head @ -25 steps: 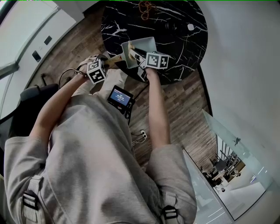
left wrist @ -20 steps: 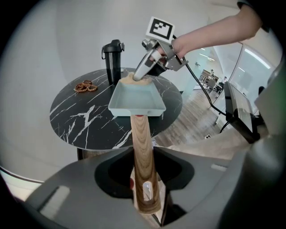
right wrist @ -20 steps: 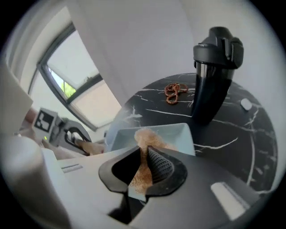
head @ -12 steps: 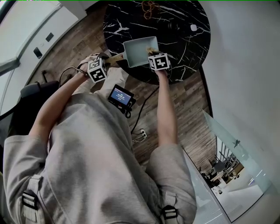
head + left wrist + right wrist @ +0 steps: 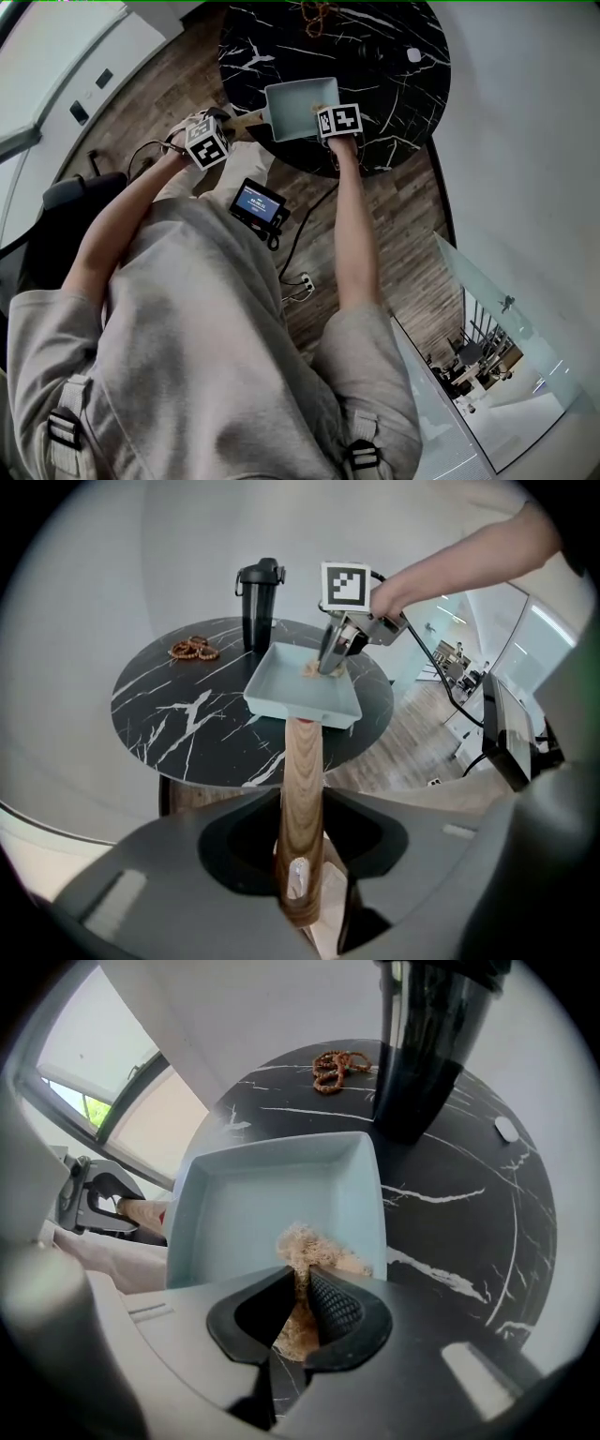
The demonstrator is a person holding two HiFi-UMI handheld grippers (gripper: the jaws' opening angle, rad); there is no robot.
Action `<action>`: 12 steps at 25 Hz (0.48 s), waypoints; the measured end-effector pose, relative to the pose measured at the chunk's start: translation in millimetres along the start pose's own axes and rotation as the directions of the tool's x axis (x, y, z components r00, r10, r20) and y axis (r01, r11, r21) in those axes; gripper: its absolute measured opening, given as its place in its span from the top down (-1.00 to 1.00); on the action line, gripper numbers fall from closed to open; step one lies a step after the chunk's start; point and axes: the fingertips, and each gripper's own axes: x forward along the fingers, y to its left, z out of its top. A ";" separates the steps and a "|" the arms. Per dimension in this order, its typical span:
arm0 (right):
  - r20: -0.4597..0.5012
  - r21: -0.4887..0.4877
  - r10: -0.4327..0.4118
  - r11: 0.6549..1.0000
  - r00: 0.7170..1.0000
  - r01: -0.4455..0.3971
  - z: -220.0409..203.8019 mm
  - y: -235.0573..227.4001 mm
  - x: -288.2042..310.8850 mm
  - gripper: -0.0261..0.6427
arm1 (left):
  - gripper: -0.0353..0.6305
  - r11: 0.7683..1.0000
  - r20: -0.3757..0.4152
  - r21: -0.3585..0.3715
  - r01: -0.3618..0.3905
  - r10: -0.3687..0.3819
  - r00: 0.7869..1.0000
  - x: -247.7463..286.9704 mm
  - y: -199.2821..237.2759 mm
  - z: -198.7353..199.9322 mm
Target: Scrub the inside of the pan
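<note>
Now holds the pale blue pan (image 5: 295,105) at the edge of the black marble table (image 5: 384,89), left gripper (image 5: 302,883) jaws clamped on its wooden handle (image 5: 302,771). Presses a tan fibrous scrubber (image 5: 305,1244), pinched tight between the right gripper (image 5: 305,1293) jaws, against the pan's inside by one wall.
</note>
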 end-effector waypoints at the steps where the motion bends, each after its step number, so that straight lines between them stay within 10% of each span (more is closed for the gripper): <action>1: -0.004 0.006 0.003 1.000 1.000 -0.003 -2.3 0.8 0.3 0.74 | 0.47 1.000 -0.007 0.002 0.001 -0.001 1.000 0.5 0.1 -0.4; 12: -0.073 0.122 0.197 0.975 0.978 -0.187 -10.9 47.8 12.6 0.75 | 0.47 0.999 -0.045 -0.009 0.033 -0.034 0.998 1.4 -4.2 -4.8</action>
